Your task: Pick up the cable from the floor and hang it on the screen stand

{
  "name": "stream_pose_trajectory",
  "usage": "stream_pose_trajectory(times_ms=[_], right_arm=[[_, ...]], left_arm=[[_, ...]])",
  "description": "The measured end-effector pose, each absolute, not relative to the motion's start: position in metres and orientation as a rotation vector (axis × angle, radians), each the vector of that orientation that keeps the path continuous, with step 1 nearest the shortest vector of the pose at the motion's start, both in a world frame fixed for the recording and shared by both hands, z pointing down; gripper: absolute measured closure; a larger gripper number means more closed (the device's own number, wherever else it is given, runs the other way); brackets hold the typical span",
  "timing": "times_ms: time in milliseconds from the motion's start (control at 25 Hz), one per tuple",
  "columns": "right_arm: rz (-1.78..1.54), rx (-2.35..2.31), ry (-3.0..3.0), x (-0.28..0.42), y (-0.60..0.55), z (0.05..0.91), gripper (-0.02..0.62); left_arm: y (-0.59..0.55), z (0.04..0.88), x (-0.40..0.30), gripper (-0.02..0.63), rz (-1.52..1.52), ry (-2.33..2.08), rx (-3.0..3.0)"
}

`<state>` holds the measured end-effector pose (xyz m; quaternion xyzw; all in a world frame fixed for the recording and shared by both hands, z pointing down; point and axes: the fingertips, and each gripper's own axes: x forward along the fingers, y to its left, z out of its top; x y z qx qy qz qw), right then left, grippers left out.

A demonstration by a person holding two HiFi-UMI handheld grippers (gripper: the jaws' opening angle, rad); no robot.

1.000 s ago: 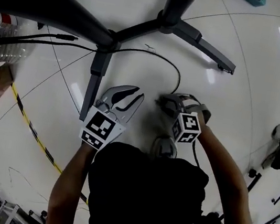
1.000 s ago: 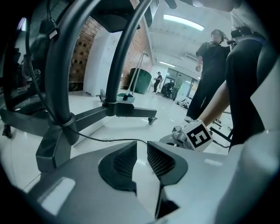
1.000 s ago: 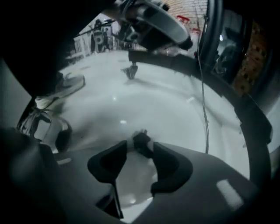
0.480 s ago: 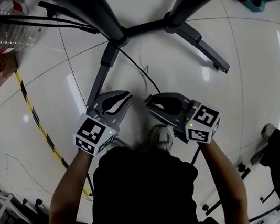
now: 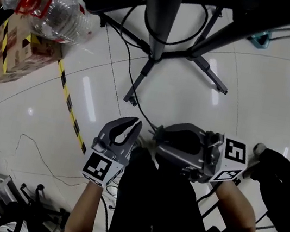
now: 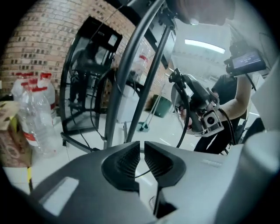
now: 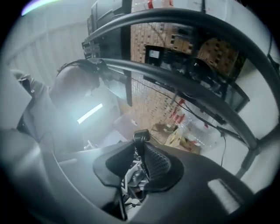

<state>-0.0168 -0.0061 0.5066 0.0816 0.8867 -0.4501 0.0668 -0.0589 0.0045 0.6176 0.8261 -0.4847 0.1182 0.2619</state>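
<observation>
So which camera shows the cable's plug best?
The right gripper view: the plug stands big between the right gripper's jaws, which have just been closing on it. The left gripper view shows only cable hanging from that gripper; the head view, thin cable on the floor.

Shiny floor (image 5: pixel 30 110) bright, white glare streaks beside left gripper (image 5: pixel 134 124); gripper views bent round, dark corners, hazy.

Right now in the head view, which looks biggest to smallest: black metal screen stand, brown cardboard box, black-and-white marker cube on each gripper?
1. Black metal screen stand
2. Brown cardboard box
3. Left marker cube and right marker cube: alike, both nearest the camera, so unranked.
</observation>
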Motion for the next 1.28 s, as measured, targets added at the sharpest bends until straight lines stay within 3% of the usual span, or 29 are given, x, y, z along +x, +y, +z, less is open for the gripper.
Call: stream_pose_trajectory(times_ms=[200, 440, 800, 1120, 1280], right_arm=[[-1.089, 0.371, 2.752, -0.069, 0.005, 0.339, 0.518], [-1.004, 0.459, 2.676, -0.126, -0.004, 0.168, 0.520], [-0.530, 0.515, 2.790, -0.181, -0.030, -0.056, 0.522], [-0.153, 0.369, 2.837, -0.202, -0.068, -0.187, 0.522], [-0.019, 0.207, 2.818, -0.199, -0.094, -0.265, 0.522]], left_arm=[[0.001, 0.426, -0.105, 0.566, 0.148, -1.626, 2.254], [-0.009, 0.220, -0.160, 0.572, 0.116, -1.898, 2.347], [-0.027, -0.005, -0.201, 0.572, 0.009, -2.184, 2.489], [-0.074, -0.158, -0.223, 0.583, -0.134, -2.341, 2.585], [-0.103, -0.233, -0.217, 0.586, -0.067, -2.401, 2.661]])
